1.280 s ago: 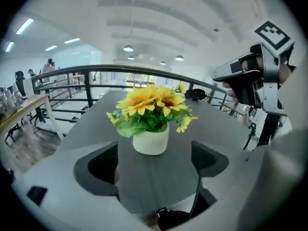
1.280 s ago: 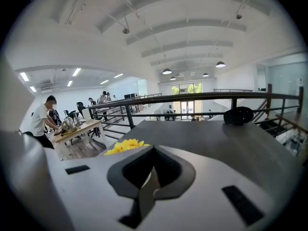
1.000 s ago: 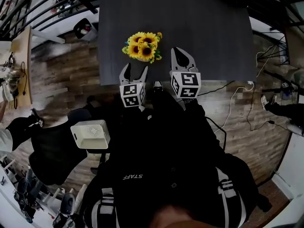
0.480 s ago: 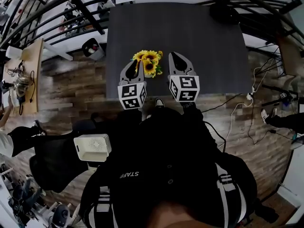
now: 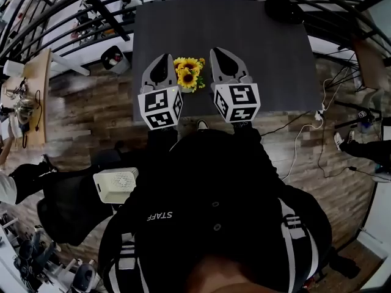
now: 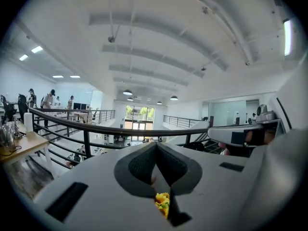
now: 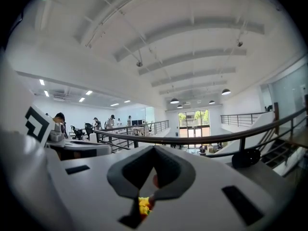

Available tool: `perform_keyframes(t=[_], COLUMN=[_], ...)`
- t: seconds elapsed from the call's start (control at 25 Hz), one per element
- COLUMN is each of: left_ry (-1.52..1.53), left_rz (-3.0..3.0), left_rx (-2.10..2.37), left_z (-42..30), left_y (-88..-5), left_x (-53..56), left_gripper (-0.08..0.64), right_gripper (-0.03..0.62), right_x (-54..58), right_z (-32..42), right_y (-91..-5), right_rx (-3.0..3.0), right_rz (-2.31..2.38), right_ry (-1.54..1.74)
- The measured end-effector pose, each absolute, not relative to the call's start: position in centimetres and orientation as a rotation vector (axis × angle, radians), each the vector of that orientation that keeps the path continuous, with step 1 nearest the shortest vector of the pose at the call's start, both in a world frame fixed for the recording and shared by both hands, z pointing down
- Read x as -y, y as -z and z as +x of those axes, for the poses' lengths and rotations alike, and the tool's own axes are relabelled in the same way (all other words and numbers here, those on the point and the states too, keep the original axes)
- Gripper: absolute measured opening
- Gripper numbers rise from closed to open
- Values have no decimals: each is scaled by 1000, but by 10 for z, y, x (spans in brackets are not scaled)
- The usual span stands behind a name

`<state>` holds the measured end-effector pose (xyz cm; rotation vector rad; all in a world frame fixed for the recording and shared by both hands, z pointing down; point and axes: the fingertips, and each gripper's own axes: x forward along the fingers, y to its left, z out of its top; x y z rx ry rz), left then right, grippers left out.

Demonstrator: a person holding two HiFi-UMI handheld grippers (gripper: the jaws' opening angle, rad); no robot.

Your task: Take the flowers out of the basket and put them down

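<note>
A bunch of yellow sunflowers (image 5: 188,74) stands on the dark grey table (image 5: 256,47) near its front edge; the basket under the blossoms is hardly visible. My left gripper (image 5: 161,60) is just left of the flowers and my right gripper (image 5: 219,52) just right of them. Both are raised and point away from me, and neither touches the bunch. In the left gripper view the jaws of the left gripper (image 6: 156,147) meet with nothing between them, and a bit of yellow flower (image 6: 162,203) shows below. The right gripper (image 7: 154,149) is also shut and empty, with yellow petals (image 7: 143,205) beneath it.
A black round base (image 5: 282,6) stands at the table's far right corner. Black railings (image 5: 73,23) run behind and to the left. A white box (image 5: 116,185) sits by my left side, and cables (image 5: 305,133) lie on the wooden floor at right.
The left gripper's jaws went from spread to shut. Both grippers rose and moved forward until they flank the sunflowers.
</note>
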<state>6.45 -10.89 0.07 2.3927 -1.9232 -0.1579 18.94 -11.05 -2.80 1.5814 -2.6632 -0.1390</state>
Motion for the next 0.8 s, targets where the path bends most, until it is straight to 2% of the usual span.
perform_keyframes(t=[0.8], left_ry=[182], left_rz=[2444], left_rx=[1912], left_z=[73], left_y=[10], left_x=[96], left_gripper=[2], right_gripper=[12], right_x=[88], right_z=[173], right_y=[39], right_rx=[2698], right_rz=[1567], right_ry=[210])
